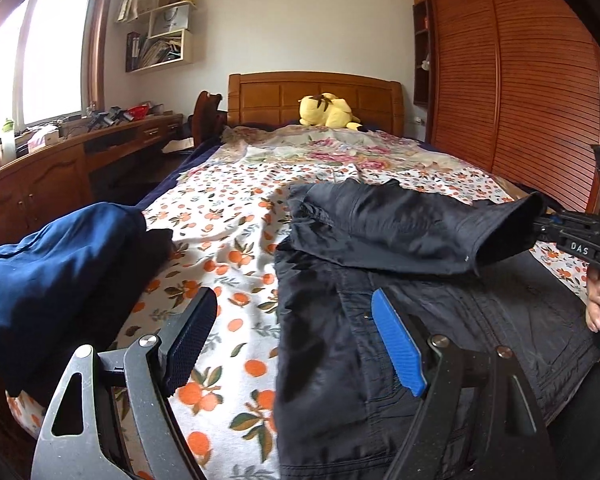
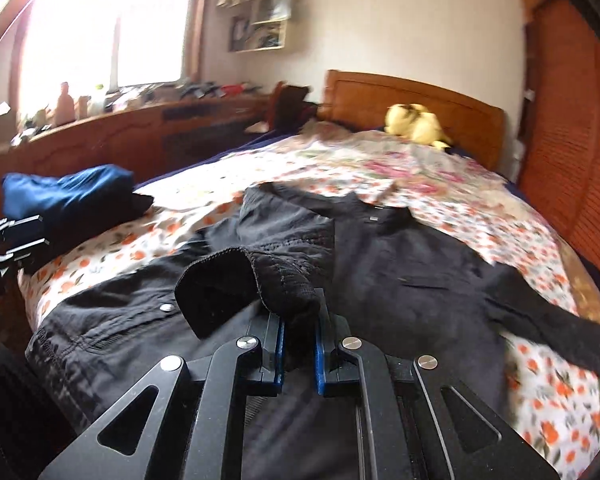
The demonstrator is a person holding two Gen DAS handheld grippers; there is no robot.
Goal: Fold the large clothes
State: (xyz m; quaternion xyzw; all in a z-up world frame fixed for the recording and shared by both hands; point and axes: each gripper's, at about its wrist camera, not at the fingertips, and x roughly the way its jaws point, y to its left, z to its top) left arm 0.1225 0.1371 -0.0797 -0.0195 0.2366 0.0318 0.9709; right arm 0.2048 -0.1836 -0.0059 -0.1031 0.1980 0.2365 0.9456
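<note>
A black jacket (image 1: pixel 380 360) lies spread on the bed; it also shows in the right wrist view (image 2: pixel 420 272). My right gripper (image 2: pixel 299 320) is shut on the cuff of its left sleeve (image 2: pixel 236 284) and holds the sleeve folded across the jacket's body. In the left wrist view that sleeve (image 1: pixel 412 224) stretches to the right, with the right gripper (image 1: pixel 540 226) at its cuff. My left gripper (image 1: pixel 296 344) is open and empty, just above the jacket's left edge near the foot of the bed. The jacket's other sleeve (image 2: pixel 560 332) lies out to the right.
A bundle of blue and black clothes (image 1: pixel 60 272) sits at the bed's left edge. A yellow plush toy (image 1: pixel 328 111) lies by the wooden headboard (image 1: pixel 316 92). A cluttered desk (image 1: pixel 80 148) runs along the left wall. A wooden wardrobe (image 1: pixel 520 80) stands on the right.
</note>
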